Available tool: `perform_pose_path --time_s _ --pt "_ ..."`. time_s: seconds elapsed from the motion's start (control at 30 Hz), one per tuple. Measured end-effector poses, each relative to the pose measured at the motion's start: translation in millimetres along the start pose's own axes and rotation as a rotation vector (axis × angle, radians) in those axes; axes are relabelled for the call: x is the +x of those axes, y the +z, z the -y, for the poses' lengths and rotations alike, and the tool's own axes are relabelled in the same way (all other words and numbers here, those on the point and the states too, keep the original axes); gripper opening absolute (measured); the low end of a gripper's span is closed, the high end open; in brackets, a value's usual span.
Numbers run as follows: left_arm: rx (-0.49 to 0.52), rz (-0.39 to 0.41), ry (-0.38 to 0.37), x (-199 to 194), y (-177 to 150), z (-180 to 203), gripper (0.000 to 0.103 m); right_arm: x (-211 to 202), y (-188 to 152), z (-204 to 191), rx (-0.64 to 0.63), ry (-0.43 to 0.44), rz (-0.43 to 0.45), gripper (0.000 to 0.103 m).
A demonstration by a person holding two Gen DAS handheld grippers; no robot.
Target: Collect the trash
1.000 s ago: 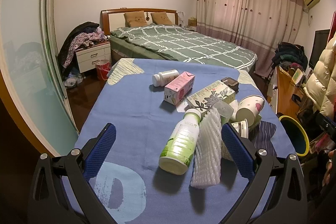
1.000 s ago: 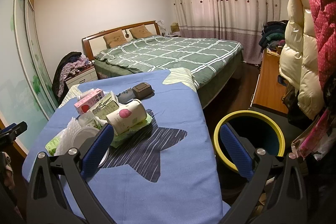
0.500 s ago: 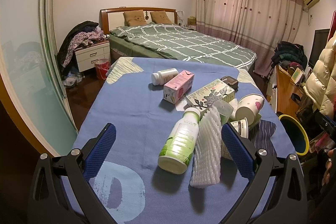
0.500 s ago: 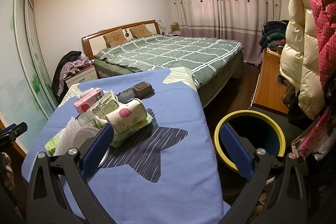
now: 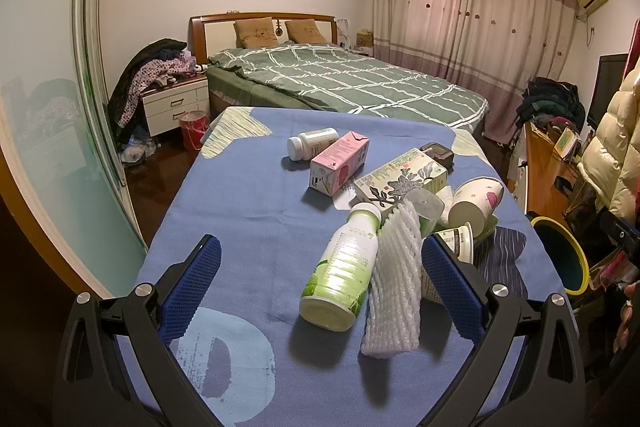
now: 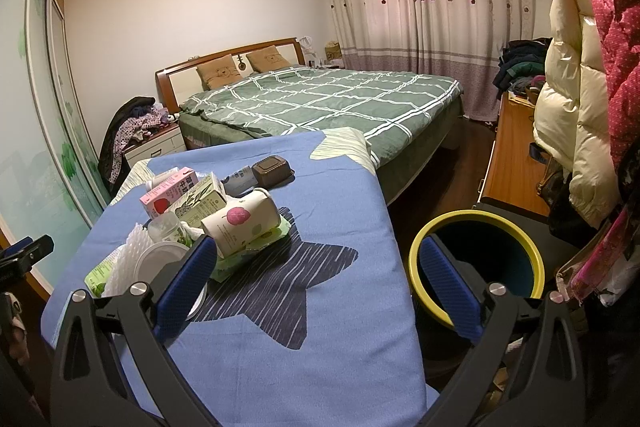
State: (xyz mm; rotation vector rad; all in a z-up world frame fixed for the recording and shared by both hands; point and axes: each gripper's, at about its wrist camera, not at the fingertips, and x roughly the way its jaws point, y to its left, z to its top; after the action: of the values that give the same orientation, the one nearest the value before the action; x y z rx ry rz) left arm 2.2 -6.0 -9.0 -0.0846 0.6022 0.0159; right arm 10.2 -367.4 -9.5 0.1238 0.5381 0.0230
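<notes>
Foam netting (image 5: 394, 279) leaned on the yogurt bottle (image 5: 344, 271) — I judged my wide-open, empty left gripper (image 5: 320, 291) might knock both; right gripper (image 6: 316, 287) gaped empty too

black frames, blue textured jaws, silver screws

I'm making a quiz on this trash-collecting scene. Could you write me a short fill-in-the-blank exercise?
1. The green-and-white bottle lies on its ____ on the blue tablecloth.
2. The rim of the trash bin beside the table is ____.
3. The jaws of the left gripper are ____.
4. The white foam net lies right beside the ____.

Missing words: side; yellow; open; bottle
</notes>
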Motion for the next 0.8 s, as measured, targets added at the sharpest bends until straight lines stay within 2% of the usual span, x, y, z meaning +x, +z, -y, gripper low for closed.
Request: perform_pose_path --time_s 0.27,0.6,0.7,0.77,0.8 --pt "-0.001 -0.004 0.001 1 -3 1 0.099 15 0 -8 -0.003 0.008 -0.016 0.097" --pt "-0.010 -0.026 -0.007 9 -18 4 0.099 77 -6 -40 -0.045 0.036 -0.092 0.097" --pt "-0.019 -0.037 -0.007 12 -16 0 0.099 102 -12 -48 -0.052 0.042 -0.140 0.087" --pt "-0.024 -0.046 -0.007 15 -16 -3 0.099 122 -17 -52 -0.052 0.050 -0.195 0.076" --pt "-0.028 -0.052 -0.007 17 -15 -5 0.099 128 -19 -54 -0.053 0.055 -0.217 0.074"
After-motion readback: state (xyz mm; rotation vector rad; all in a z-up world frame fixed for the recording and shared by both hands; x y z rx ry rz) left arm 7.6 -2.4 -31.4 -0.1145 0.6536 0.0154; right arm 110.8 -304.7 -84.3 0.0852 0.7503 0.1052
